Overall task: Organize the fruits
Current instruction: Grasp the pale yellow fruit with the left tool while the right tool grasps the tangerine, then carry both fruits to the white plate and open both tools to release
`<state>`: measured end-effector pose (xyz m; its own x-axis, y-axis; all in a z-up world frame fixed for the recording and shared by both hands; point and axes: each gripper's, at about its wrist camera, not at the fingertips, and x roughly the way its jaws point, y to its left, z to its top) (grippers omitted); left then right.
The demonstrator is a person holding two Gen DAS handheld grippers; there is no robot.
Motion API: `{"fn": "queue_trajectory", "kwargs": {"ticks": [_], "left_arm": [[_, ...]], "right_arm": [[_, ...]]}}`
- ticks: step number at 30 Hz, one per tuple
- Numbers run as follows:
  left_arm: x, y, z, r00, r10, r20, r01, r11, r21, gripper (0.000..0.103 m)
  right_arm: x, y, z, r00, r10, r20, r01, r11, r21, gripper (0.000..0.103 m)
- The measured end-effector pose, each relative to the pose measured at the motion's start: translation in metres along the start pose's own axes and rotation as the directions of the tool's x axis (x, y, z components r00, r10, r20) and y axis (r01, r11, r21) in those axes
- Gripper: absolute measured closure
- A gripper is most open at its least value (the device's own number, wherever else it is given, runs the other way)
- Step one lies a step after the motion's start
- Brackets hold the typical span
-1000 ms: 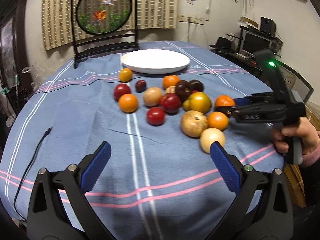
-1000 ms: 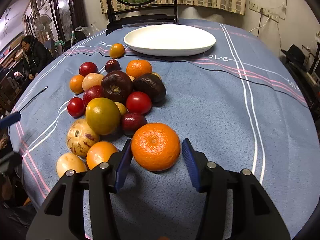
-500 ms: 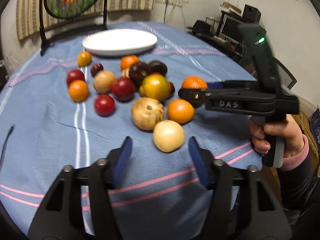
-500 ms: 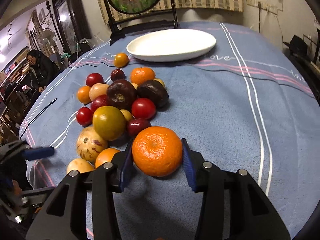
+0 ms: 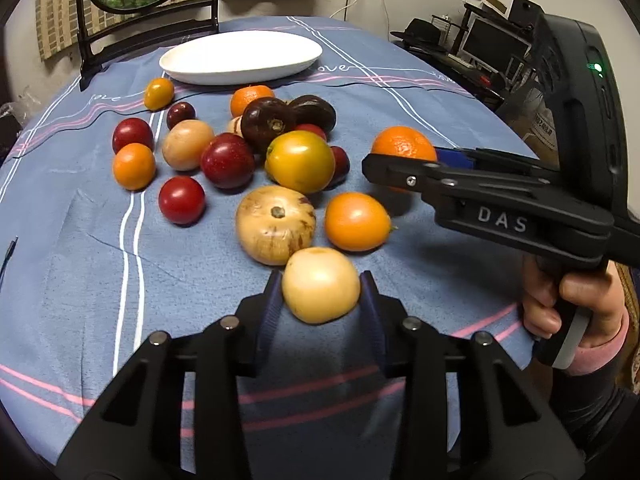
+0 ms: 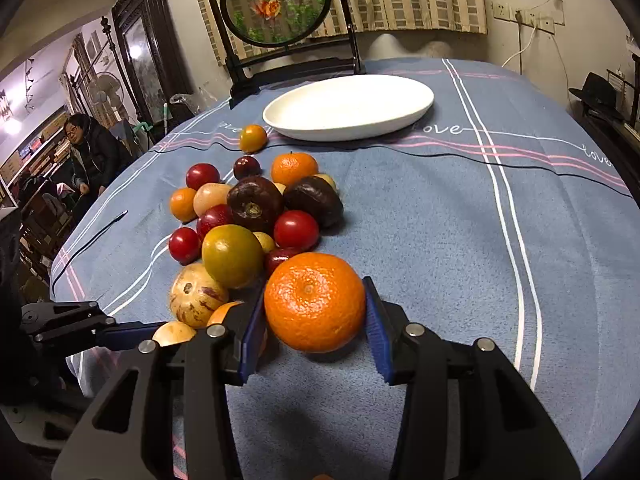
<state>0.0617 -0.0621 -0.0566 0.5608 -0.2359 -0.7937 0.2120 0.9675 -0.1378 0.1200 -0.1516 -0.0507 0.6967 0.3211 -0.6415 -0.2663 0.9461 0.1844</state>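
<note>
My left gripper (image 5: pixel 320 300) is closing on the pale fruit (image 5: pixel 320 284), right gripper (image 6: pixel 314 320) clamped on the orange (image 6: pixel 315 301) (round, could squirt out if pinched off-centre).

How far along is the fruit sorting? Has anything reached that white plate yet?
Nothing yet: the white plate is bare. In hand: the right claw is clamped on the big orange, and the left claw is closing around a pale yellow fruit. Left: the whole pile of fruit on the blue tablecloth.
</note>
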Motion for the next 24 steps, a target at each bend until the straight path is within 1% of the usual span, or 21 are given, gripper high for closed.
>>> {"fn": "queue_trajectory", "kwargs": {"ticks": [7, 12, 15, 17, 20, 22, 23, 24], "left_arm": [[-0.003, 0.002, -0.002, 1.0, -0.013, 0.003, 0.013, 1.0, -0.001, 0.065], [-0.011, 0.012, -0.004, 0.996, -0.084, 0.016, 0.084, 0.996, -0.008, 0.065], [-0.028, 0.019, 0.002, 0.991, -0.122, 0.053, 0.122, 0.992, 0.007, 0.065], [-0.043, 0.027, 0.013, 0.984, -0.15, 0.091, 0.149, 0.989, 0.027, 0.064], [-0.058, 0.039, 0.039, 0.979, -0.158, 0.128, 0.153, 0.987, 0.047, 0.064], [-0.064, 0.049, 0.068, 0.979, -0.127, 0.159, 0.117, 0.991, 0.066, 0.064], [-0.064, 0.054, 0.082, 0.979, -0.106, 0.173, 0.095, 0.993, 0.073, 0.064], [-0.06, 0.061, 0.102, 0.98, -0.075, 0.186, 0.061, 0.995, 0.08, 0.064]], "right_arm": [[-0.003, 0.001, 0.0, 1.0, -0.002, 0.018, 0.002, 1.0, -0.003, 0.057], [-0.004, 0.002, 0.0, 0.999, -0.027, 0.02, 0.027, 1.0, -0.005, 0.057], [-0.004, -0.001, 0.003, 1.0, -0.001, -0.01, 0.001, 1.0, 0.019, 0.057], [-0.008, -0.002, 0.011, 1.0, 0.013, -0.017, -0.013, 1.0, 0.015, 0.057], [-0.014, 0.001, 0.038, 1.0, -0.012, 0.006, 0.012, 0.999, -0.032, 0.057], [-0.013, -0.002, 0.071, 1.0, -0.008, 0.026, 0.009, 0.999, -0.038, 0.057], [-0.01, -0.005, 0.079, 0.999, -0.01, 0.031, 0.011, 0.999, -0.038, 0.057], [-0.005, -0.007, 0.097, 0.999, -0.022, 0.043, 0.024, 0.999, -0.04, 0.057]]}}
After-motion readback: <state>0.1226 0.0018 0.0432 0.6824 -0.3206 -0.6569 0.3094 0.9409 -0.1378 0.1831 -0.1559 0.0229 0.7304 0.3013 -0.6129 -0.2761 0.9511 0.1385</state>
